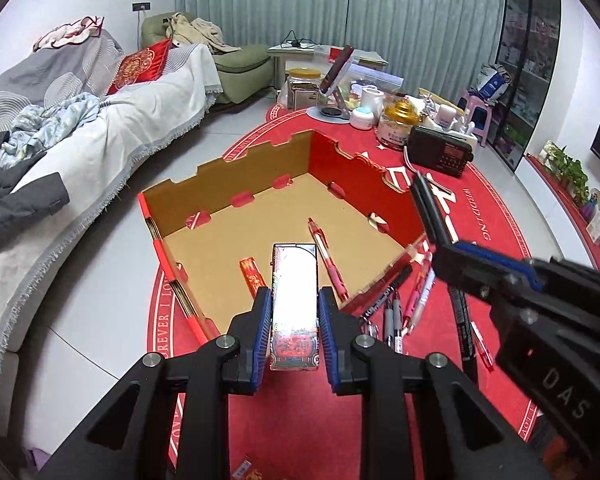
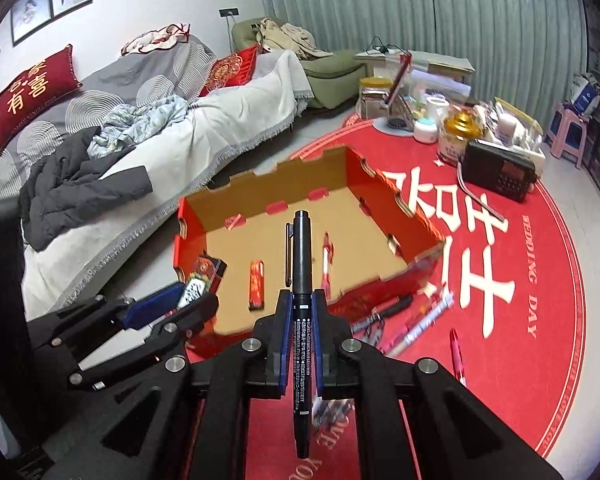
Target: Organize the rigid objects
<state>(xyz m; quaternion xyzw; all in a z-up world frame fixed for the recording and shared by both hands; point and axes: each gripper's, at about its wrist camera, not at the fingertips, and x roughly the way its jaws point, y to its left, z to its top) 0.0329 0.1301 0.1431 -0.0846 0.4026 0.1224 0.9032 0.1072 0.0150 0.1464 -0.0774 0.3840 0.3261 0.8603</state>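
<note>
My left gripper (image 1: 294,312) is shut on a shiny patterned rectangular box (image 1: 295,300), held above the near edge of an open cardboard box (image 1: 260,172) with red outer walls. Inside that cardboard box lie a red pen (image 1: 327,258) and a small red packet (image 1: 252,276). My right gripper (image 2: 301,300) is shut on a black marker (image 2: 301,280) that points forward over the cardboard box (image 2: 396,196). The right gripper (image 1: 432,216) also shows at the right of the left wrist view, and the left gripper (image 2: 188,300) with its box at the left of the right wrist view.
Several pens (image 2: 412,316) lie on the round red rug (image 2: 540,264) beside the cardboard box. A black radio (image 2: 500,174), jars and bottles crowd the rug's far side. A sofa (image 2: 140,120) with clothes runs along the left. A pink stool (image 2: 568,124) stands far right.
</note>
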